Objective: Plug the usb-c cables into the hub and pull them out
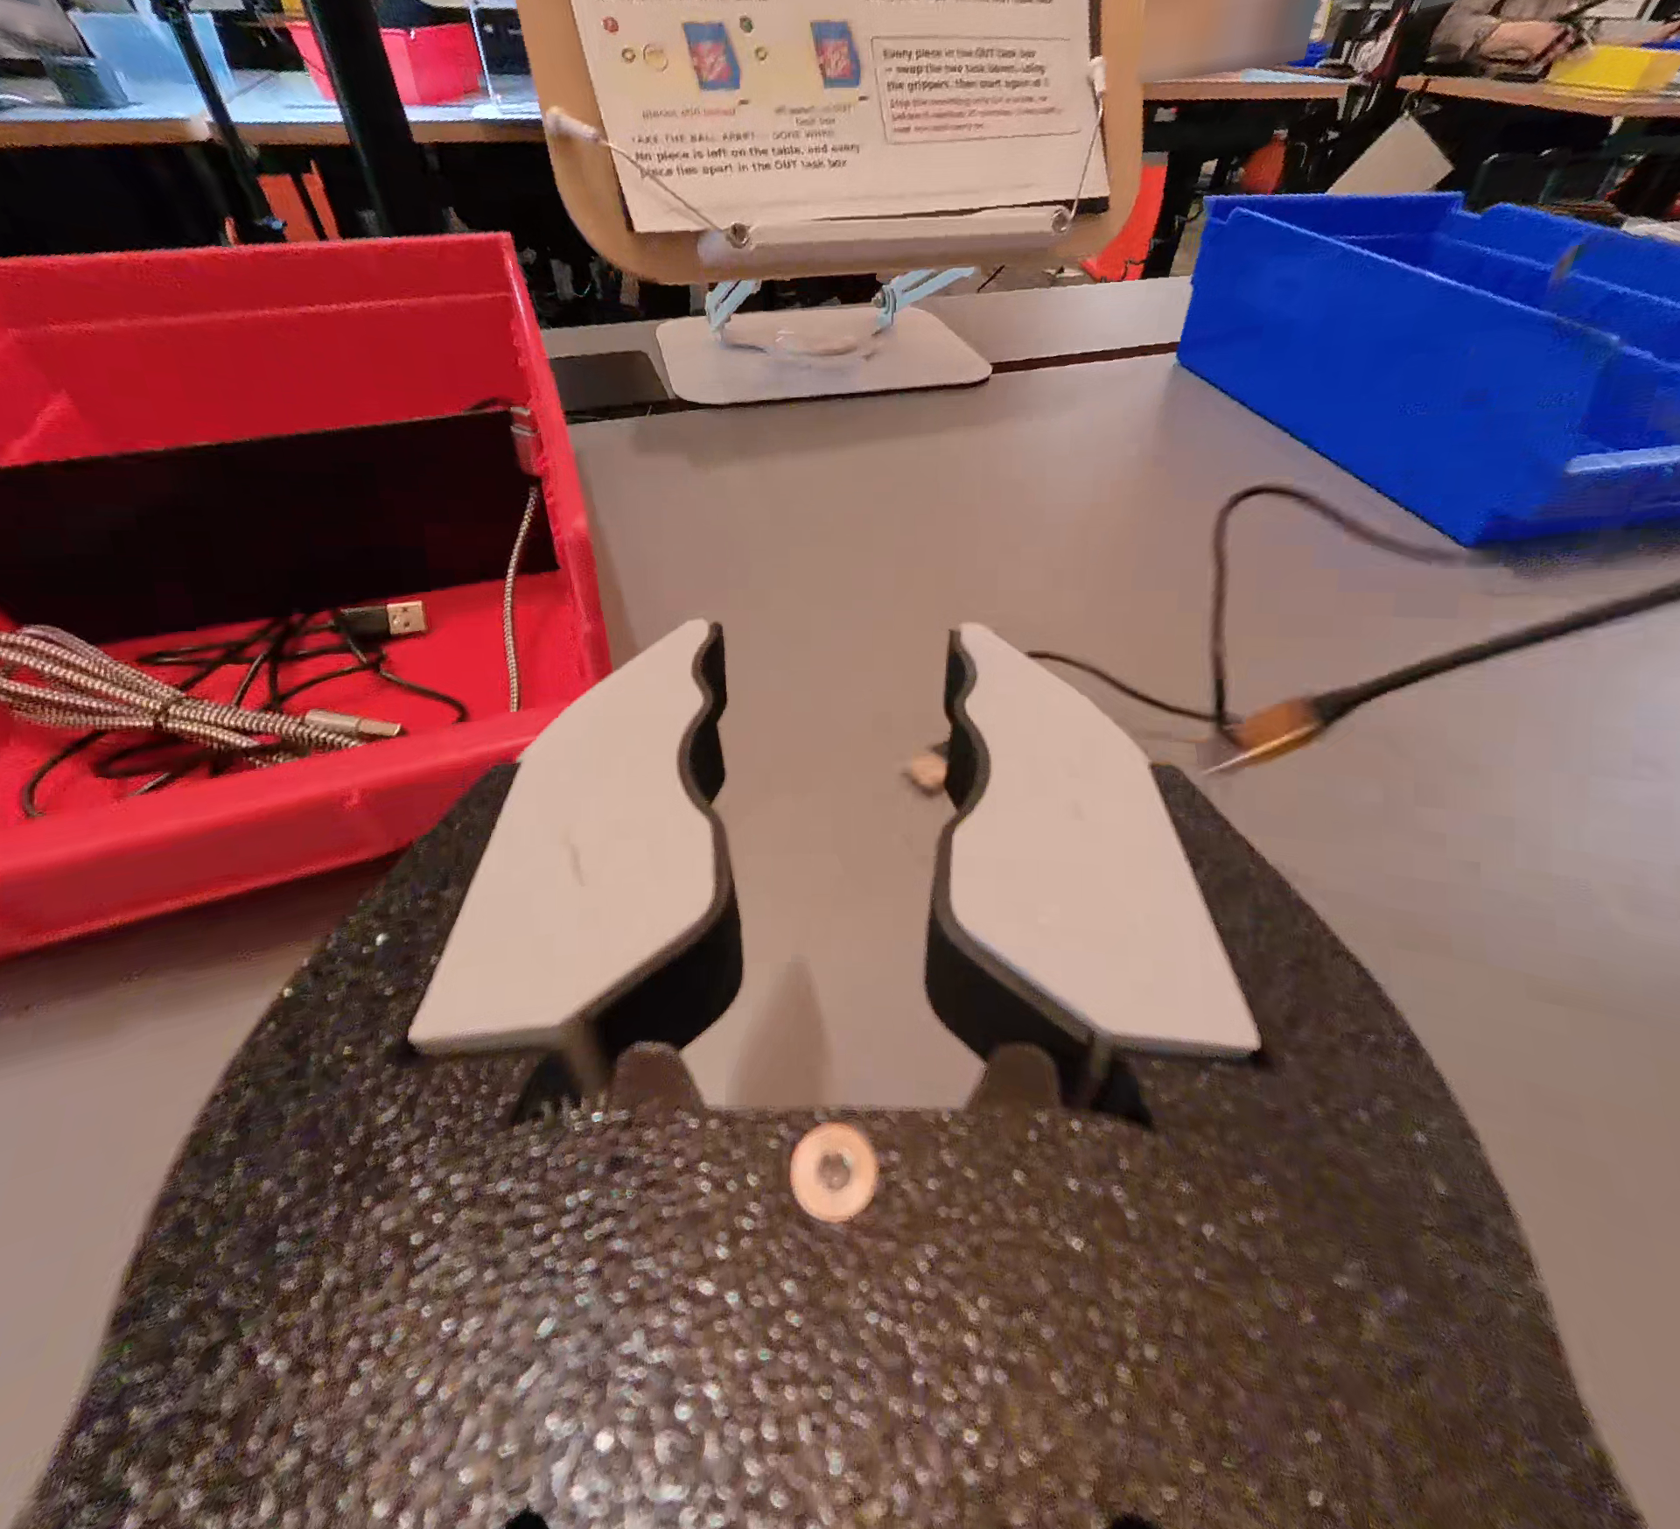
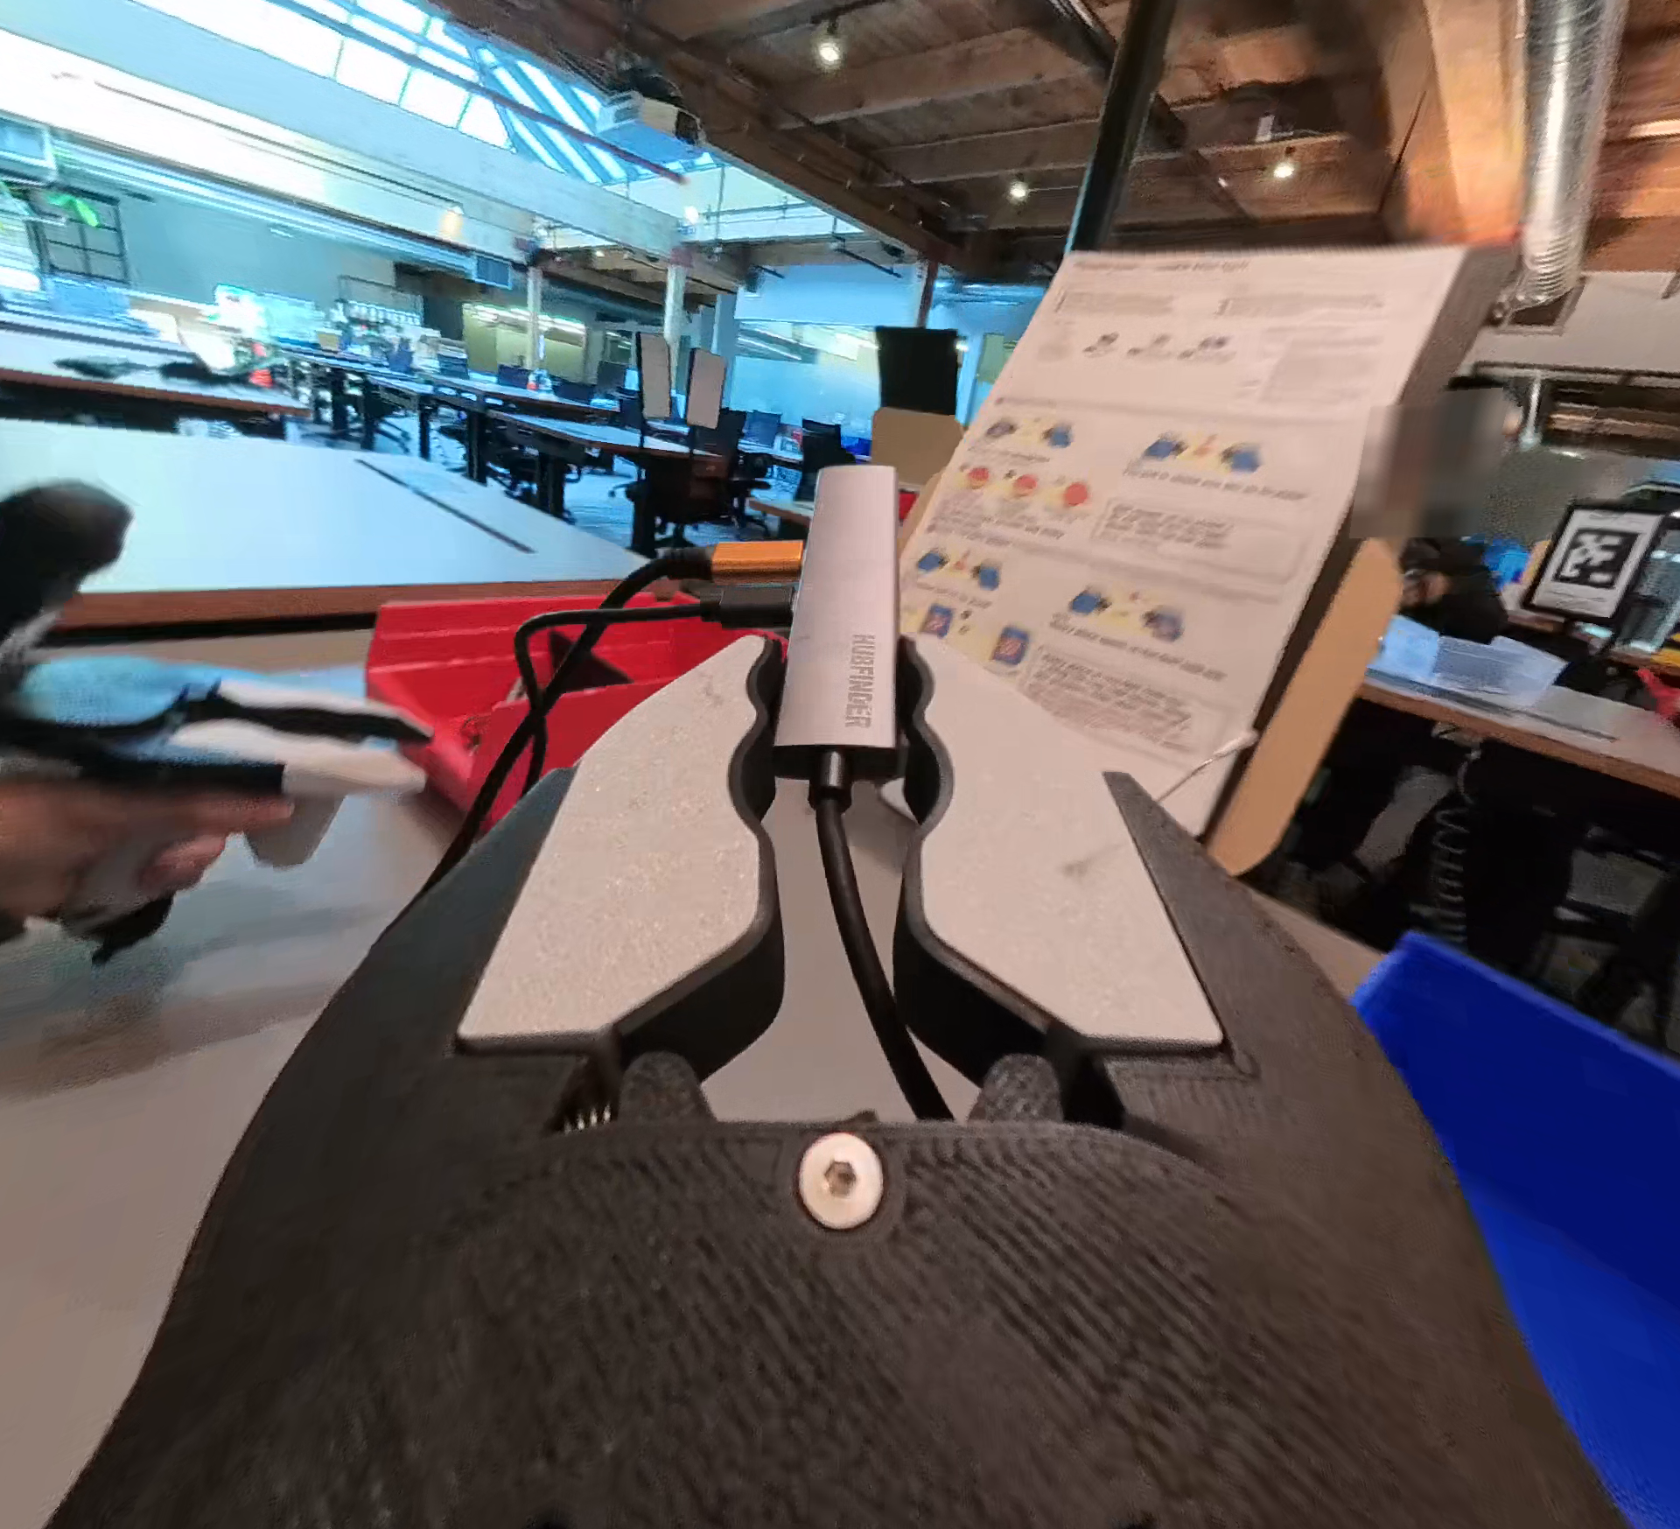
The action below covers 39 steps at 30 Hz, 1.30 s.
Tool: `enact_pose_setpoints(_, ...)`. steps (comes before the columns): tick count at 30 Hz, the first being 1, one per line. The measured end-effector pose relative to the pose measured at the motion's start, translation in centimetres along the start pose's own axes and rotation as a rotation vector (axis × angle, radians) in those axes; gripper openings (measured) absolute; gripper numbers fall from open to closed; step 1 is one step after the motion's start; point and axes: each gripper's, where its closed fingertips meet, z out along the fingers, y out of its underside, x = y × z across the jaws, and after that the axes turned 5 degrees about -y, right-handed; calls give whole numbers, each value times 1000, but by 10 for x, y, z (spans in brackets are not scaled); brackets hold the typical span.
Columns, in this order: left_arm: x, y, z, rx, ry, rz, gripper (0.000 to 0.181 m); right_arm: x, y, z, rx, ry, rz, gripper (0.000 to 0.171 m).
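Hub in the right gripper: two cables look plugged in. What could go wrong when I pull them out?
The right gripper clamps only the lower end of the hub, so a sideways pull on the orange plug or the black plug could twist the hub loose. The left gripper is open and empty over the table. The two plugs sit close together, so it might pinch both at once.

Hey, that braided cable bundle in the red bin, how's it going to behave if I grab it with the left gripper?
The braided cable bundle will probably flop: its strands already splay and bend. Thin black cords lie tangled around it in the red bin, so they may drag along. Its woven sheath looks textured, so the open left gripper should hold it without much slipping.
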Motion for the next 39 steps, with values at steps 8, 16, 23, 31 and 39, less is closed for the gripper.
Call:
enact_pose_setpoints(8, 9, 23, 11, -85, 37, 36, 48, 99, -161, -12, -31, 125, -176, 25)
enact_pose_setpoints(16, 9, 23, 11, -87, 37, 35, 44, 201, -338, -2, 43, 310, -270, 25)
enact_pose_setpoints(23, 13, 26, 13, -106, 37, 77, 42, 259, -427, 13, 68, 466, -386, 25)
enact_pose_setpoints(31, 14, 26, 12, -103, 45, 77, 40, 296, -271, 20, -136, 462, -342, 25)
enact_pose_setpoints(39, 14, 27, 12, -107, 49, 78, 39, 311, -163, 17, -321, 476, -319, 25)
